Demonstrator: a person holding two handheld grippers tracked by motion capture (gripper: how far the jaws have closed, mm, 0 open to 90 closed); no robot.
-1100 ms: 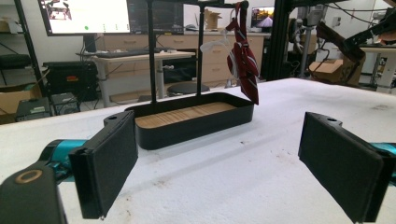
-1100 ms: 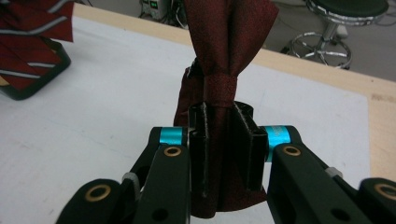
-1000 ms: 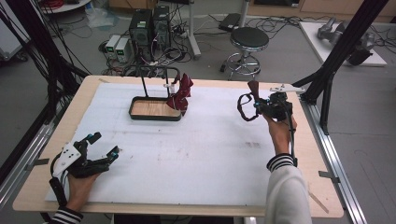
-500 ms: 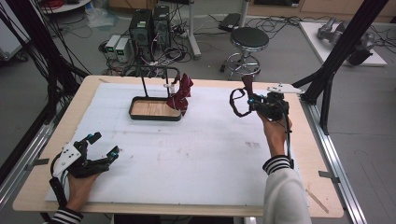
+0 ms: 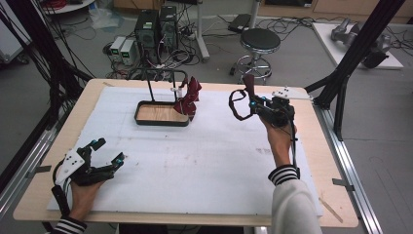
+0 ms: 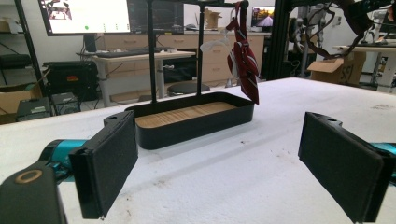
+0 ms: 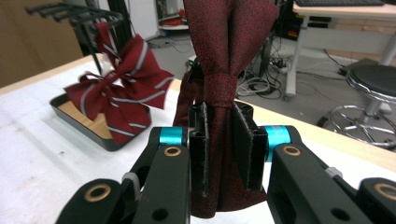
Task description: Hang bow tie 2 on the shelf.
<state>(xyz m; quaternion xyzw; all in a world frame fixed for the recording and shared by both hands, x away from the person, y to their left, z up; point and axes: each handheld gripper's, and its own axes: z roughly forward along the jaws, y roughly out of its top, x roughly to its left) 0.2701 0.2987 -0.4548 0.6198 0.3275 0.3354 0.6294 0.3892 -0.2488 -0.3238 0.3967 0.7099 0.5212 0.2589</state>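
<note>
Right gripper view: dark red bow tie (image 7: 227,70) pinched at its knot in right tool (image 7: 227,144), raised above tabletop (image 5: 204,161), right of rack (image 5: 163,105). Left tool (image 5: 100,158) spread wide, empty.

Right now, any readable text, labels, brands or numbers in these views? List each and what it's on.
"SFJ" or similar, partly blurred: on the cardboard box in the left gripper view.
Monitor screens: content too small and blurred to read.
Striped bow tie, dark red bow tie, stand tray, right gripper: no text or marks.
</note>
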